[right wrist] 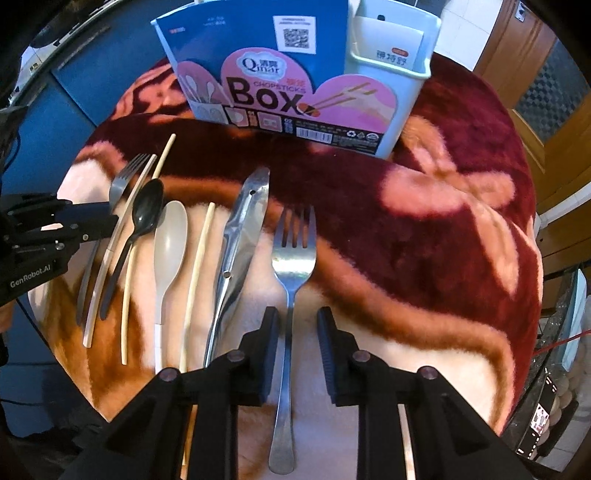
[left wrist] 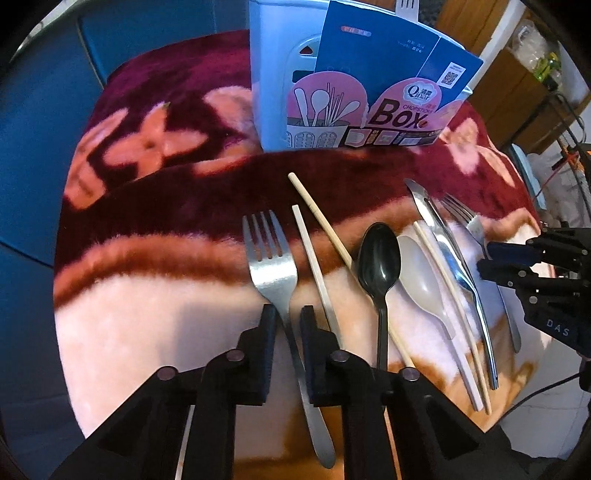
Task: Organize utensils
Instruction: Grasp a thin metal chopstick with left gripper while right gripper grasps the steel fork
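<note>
Utensils lie in a row on a plush flowered blanket [left wrist: 155,229]. In the left wrist view my left gripper [left wrist: 288,319] straddles the neck of a steel fork [left wrist: 271,266]. Its jaws stand close, with a sliver of blanket showing on each side of the stem. In the right wrist view my right gripper [right wrist: 297,321] stands around the stem of a second steel fork [right wrist: 293,254], with clear gaps on both sides. Both forks rest on the blanket. A light blue utensil holder [right wrist: 388,74] with a "Chopsticks Box" card [right wrist: 258,55] stands at the back.
Between the forks lie a flat white chopstick [left wrist: 314,266], a bamboo chopstick [left wrist: 325,229], a black spoon [left wrist: 380,258], a pale plastic spoon [left wrist: 421,280], another chopstick [right wrist: 199,266] and shiny metal tongs [right wrist: 243,221]. A utensil handle [left wrist: 406,7] sticks up from the holder. Blue cabinets stand to the left.
</note>
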The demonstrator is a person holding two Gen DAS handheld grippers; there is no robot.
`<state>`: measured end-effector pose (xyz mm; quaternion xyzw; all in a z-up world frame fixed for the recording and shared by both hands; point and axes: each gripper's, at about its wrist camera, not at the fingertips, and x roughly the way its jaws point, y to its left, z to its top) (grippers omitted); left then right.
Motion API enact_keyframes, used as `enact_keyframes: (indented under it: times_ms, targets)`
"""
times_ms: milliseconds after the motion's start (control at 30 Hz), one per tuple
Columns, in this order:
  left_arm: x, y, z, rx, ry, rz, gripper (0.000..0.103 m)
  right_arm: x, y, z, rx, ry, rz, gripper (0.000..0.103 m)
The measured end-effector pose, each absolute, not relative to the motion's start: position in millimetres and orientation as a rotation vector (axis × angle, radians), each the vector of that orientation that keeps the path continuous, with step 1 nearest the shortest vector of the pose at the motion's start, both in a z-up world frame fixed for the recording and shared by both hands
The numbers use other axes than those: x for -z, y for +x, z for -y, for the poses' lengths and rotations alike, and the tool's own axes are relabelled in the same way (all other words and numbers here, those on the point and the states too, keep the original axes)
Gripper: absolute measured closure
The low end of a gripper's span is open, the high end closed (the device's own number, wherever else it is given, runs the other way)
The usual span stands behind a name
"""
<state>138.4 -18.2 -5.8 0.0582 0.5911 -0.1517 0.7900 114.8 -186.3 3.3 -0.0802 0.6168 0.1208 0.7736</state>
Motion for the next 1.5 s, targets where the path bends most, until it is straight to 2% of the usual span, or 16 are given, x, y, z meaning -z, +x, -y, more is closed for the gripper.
enact_keyframes:
  times_ms: [133, 300, 900, 1300, 1500]
  targets:
    - [5, 136, 15, 0.322, 0.113, -1.248, 0.095, -2, 114, 184, -0.258, -0.186, -1.320, 0.085]
    - [3, 123, 9, 0.336, 0.087, -1.151, 0.098, -3, 102, 188, -0.278, -0.152, -1.229, 0.097]
    - [6, 84, -22, 0.308, -0.144, -0.875, 0.100, -4, 44, 235, -0.269, 0.217, -0.810, 0.098]
    - [-32, 51, -27, 0.303, -0.137, -0.616, 0.101, -38, 2, 237, -0.268, 0.246, -0.474, 0.098]
    - [-54, 47, -23, 0.311, -0.142, -0.513, 0.101, -50, -2, 239, -0.257, 0.226, -0.411, 0.098]
